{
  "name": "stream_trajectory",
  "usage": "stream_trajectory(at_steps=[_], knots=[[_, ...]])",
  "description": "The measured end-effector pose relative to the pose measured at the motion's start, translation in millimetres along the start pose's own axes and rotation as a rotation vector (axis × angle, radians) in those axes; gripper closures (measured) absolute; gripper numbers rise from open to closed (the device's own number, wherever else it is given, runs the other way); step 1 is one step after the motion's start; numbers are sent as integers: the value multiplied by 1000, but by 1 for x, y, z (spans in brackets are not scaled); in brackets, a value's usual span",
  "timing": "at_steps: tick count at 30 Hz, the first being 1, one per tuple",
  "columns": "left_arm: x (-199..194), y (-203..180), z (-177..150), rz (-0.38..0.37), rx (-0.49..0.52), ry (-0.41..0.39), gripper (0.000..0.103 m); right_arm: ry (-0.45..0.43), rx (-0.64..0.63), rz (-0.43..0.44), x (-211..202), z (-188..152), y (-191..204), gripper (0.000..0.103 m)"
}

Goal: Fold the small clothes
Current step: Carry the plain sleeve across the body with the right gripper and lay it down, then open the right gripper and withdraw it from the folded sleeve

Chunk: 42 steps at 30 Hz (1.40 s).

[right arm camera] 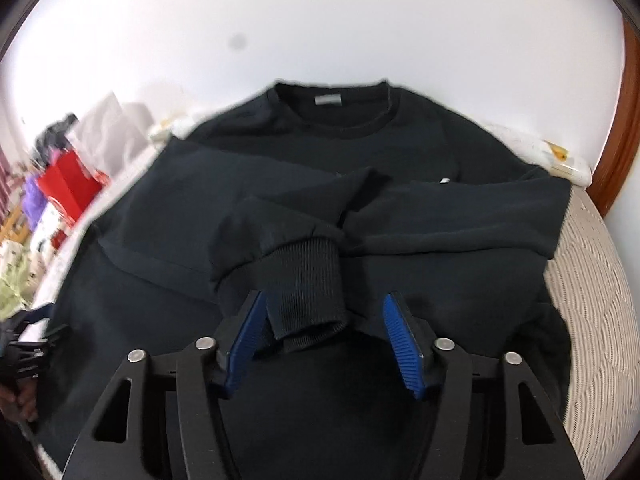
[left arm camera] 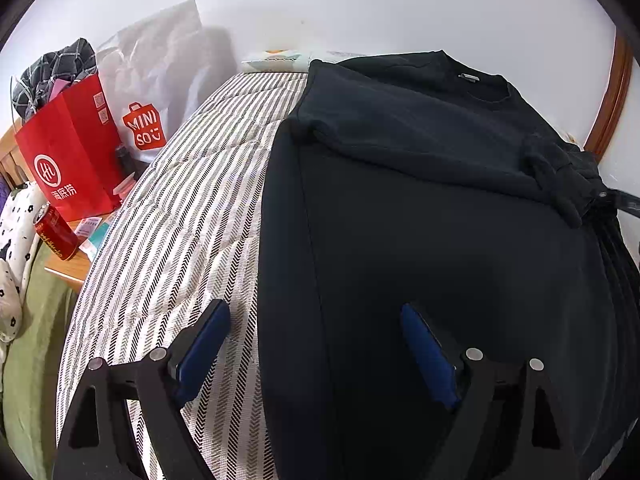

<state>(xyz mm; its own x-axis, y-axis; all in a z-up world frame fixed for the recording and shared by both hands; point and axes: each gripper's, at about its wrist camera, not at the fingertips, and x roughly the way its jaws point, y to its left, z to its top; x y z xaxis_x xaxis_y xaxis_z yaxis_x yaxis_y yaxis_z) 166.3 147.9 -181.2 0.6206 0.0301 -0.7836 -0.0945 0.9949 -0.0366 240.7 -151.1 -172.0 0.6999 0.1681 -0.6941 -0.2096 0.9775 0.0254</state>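
Black sweatshirt [right arm camera: 320, 152] lies flat on striped bed [left arm camera: 168, 216], collar toward wall at 12 o'clock. Both sleeves already crossed over chest; body fold judged not yet done. Right tongs [right arm camera: 324, 320] half open around ribbed cuff [right arm camera: 308, 284], left pad touching it, right pad apart, no grip. Left tongs [left arm camera: 316, 344] wide, empty, over garment's left edge. Free bed at 9 o'clock; red bag [left arm camera: 72, 152] and can [left arm camera: 54, 232] beyond bed edge. Bed edge and wood frame [right arm camera: 624, 120] near at 3 o'clock.
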Motion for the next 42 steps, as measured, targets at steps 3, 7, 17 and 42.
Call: stream_trajectory(at_steps=[3, 7, 17, 42], knots=[[0, 0, 0, -1, 0, 0, 16, 34, 13, 28, 9, 6, 9, 97], [0, -1, 0, -1, 1, 1, 15, -30, 16, 90, 1, 28, 27, 98], [1, -2, 1, 0, 9, 2, 15, -70, -66, 276, 30, 91, 118, 84], [40, -98, 130, -226, 108, -67, 44, -64, 101, -109, -44, 10, -94, 64]])
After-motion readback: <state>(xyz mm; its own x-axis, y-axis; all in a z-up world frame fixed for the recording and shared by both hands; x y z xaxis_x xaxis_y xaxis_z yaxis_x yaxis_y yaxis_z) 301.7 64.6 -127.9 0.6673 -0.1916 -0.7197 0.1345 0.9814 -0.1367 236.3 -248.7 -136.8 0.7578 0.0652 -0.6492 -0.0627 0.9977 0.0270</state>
